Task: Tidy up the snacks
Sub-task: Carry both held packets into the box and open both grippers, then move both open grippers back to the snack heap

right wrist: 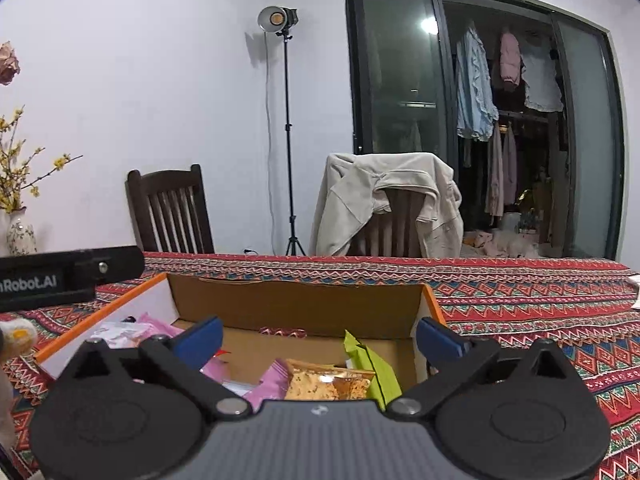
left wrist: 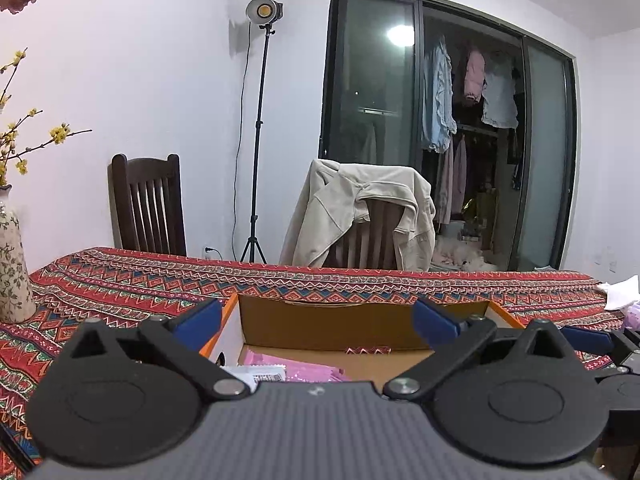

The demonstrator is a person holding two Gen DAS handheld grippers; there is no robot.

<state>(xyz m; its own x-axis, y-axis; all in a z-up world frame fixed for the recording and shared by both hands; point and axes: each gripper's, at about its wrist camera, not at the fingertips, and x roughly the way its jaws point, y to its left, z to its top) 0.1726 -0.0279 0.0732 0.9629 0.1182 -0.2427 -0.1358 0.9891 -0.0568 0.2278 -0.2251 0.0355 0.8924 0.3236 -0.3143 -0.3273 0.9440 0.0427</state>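
I find both my left gripper and right gripper wide open and empty above the box, several snack packets already inside; remaining work unclear.

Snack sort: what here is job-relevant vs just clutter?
Job:
box
pink packets
green packet
cracker bag
left tongs, open
right tongs, open

Clutter:
vase
coat on chair
bare chair
light stand
tissue
tablecloth
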